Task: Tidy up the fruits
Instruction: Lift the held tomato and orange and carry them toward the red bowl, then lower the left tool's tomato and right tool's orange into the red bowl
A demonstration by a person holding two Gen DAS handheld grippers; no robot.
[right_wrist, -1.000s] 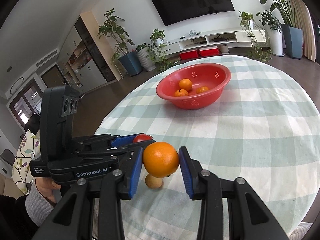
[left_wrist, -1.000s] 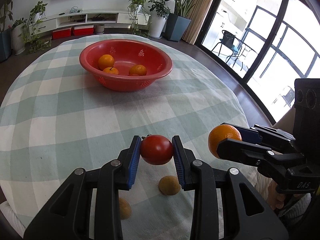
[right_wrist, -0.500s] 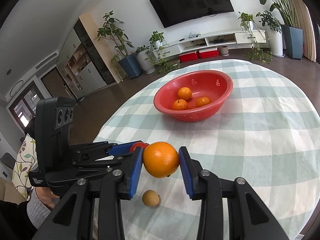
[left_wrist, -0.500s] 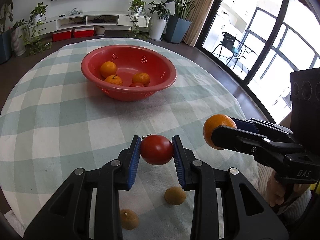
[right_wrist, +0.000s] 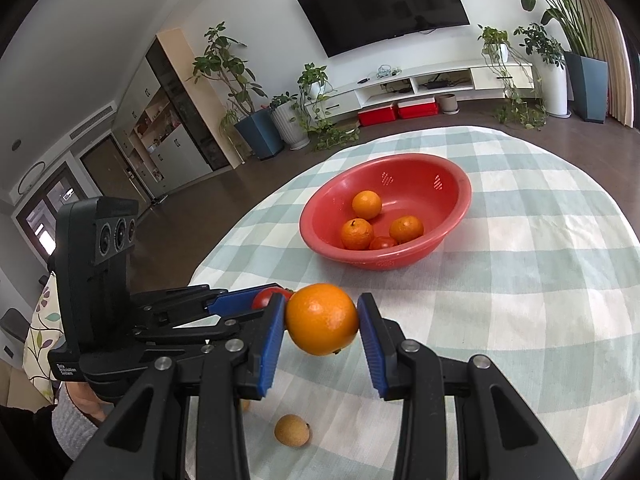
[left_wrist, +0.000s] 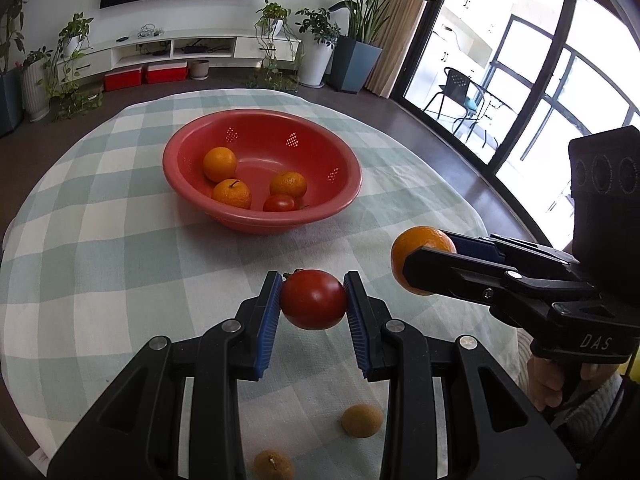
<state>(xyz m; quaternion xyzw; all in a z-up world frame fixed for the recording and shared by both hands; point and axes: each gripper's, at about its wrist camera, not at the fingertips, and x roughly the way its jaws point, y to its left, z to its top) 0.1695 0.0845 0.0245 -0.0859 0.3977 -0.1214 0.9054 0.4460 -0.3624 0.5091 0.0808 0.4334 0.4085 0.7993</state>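
Both fruits had come closer to the red bowl [left_wrist: 262, 216] than a second before, and higher above the checked cloth [left_wrist: 120, 264]. The tomato [left_wrist: 313, 299] sat pinched in the left gripper [left_wrist: 313, 300], short of the bowl's near rim; the orange [right_wrist: 322, 319] was clamped in the right gripper [right_wrist: 322, 320], just beside it. Transport step, I'd judge. Next: carry over the rim, then release gently among the oranges inside. Two small brown fruits [left_wrist: 361, 420] waited on the cloth, well short of the bowl.
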